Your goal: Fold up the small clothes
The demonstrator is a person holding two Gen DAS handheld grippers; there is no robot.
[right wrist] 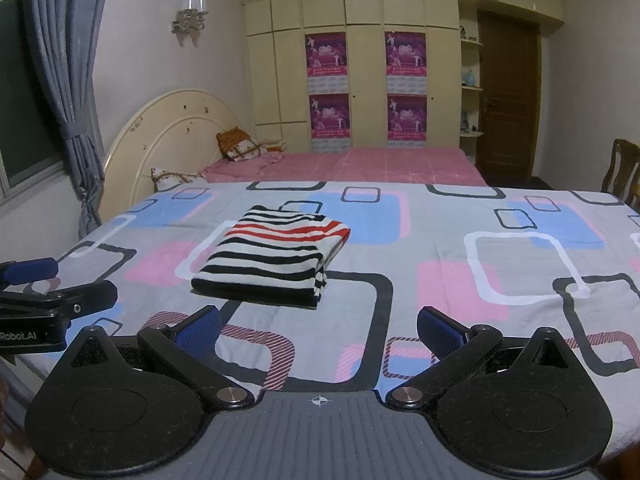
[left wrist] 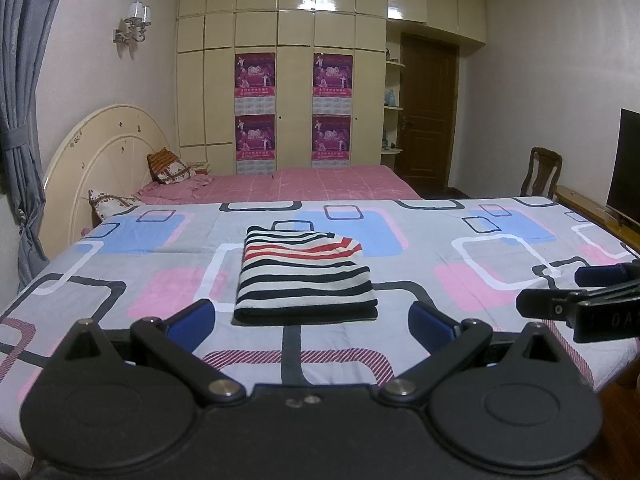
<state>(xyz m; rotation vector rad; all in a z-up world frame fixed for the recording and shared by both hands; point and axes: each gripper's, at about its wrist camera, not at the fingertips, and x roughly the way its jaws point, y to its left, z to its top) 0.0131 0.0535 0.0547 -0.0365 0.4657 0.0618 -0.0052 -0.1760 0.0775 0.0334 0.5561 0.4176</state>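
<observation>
Left gripper (left wrist: 312,326) is hanging wide open, nothing between its blue pads (left wrist: 191,326), hovering just short of the folded shirt (left wrist: 304,276). Right gripper (right wrist: 318,330) is also sitting open and empty, the shirt (right wrist: 272,256) lying ahead and to its left on the sheet (right wrist: 460,248). Each gripper's body is getting cut off at the frame edge in the other's view. The shirt's underside layers are hidden; probably a striped top, can't say for sure.
</observation>
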